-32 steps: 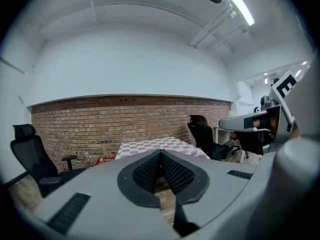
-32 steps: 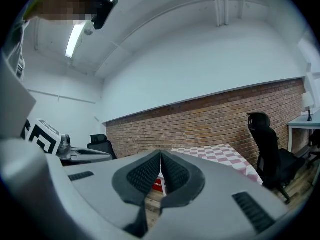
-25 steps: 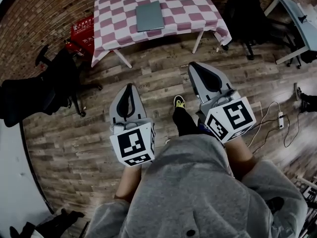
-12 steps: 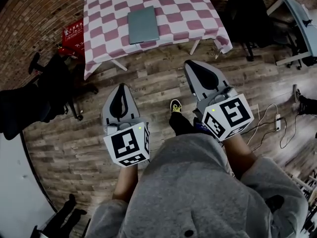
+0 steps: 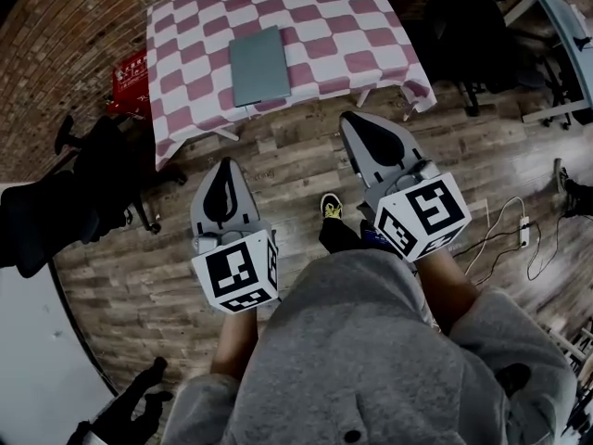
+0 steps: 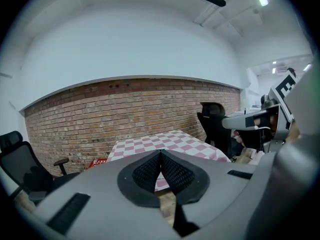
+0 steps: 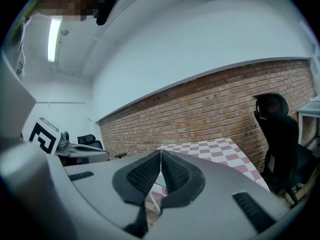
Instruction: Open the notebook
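**Head view.** The person stands on a wood-plank floor [image 5: 306, 146], facing a table [image 5: 371, 82] draped in a pink-and-white checked cloth [image 5: 343, 21]. The notebook [image 5: 259, 65] is a closed grey slab. It lies flat on the cloth, left of centre and close to the table's near edge. Both grippers are held over the floor short of the table, well apart from the notebook. The left gripper [image 5: 225, 167] has its jaws pressed together with nothing in them, and the right gripper [image 5: 350, 119] looks the same. A red crate [image 5: 130, 77] sits on the floor left of the table, by the brick wall [image 5: 65, 35]. A black office chair [image 5: 56, 207] stands further left. A shoe [image 5: 332, 207] shows between the two grippers, and a white cable [image 5: 519, 235] trails across the floor at the right.

**Left gripper view.** The black ribbed pads [image 6: 145, 171] meet at their tips, clenched on nothing. Beyond them are the checked cloth and the brick wall. A high-backed chair [image 6: 214, 119] stands to the right of the table, and the right gripper shows at the picture's right edge.

**Right gripper view.** The pads touch at the tip and hold nothing. Past them are a corner of the checked table and the brick wall, with the high-backed chair to the right. The left gripper, with its marker cube, shows at the far left.
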`<state>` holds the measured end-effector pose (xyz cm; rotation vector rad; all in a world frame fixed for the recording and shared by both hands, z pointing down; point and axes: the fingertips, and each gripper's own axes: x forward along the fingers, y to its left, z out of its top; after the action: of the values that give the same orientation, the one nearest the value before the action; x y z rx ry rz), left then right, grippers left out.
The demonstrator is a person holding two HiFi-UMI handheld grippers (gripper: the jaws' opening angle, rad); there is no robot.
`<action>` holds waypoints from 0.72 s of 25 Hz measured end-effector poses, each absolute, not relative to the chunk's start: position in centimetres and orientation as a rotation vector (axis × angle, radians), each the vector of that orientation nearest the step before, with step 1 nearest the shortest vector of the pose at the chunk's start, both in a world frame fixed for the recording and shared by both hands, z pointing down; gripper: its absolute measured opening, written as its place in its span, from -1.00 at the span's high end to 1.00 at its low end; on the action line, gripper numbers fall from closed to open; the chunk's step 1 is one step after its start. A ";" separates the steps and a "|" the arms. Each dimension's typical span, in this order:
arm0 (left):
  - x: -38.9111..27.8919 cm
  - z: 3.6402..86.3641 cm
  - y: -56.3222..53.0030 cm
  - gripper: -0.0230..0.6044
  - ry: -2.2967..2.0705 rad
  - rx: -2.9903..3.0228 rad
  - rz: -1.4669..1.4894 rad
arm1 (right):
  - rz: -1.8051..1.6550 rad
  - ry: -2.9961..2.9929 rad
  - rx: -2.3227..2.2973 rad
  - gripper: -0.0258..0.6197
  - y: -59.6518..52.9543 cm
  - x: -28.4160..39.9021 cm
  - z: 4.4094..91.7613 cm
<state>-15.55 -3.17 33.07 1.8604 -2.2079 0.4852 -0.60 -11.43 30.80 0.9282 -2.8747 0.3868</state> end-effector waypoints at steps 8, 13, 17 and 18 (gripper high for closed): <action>-15.8 32.8 -6.4 0.90 -2.223 1.845 0.507 | 0.403 -2.896 0.871 0.84 -14.8 -1.7 30.8; -16.0 32.9 -7.9 0.90 -2.223 1.847 0.525 | 0.408 -2.903 0.855 0.84 -16.4 -2.2 31.0; -16.0 32.7 -9.2 0.90 -2.222 1.861 0.534 | 0.414 -2.911 0.848 0.84 -17.5 -2.4 30.9; -16.0 32.6 -9.5 0.90 -2.222 1.864 0.534 | 0.415 -2.913 0.847 0.84 -17.9 -2.4 30.8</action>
<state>-16.03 -9.49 32.60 1.8640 -2.2219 0.5345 -2.43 -17.85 30.81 0.8468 -2.9135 0.4146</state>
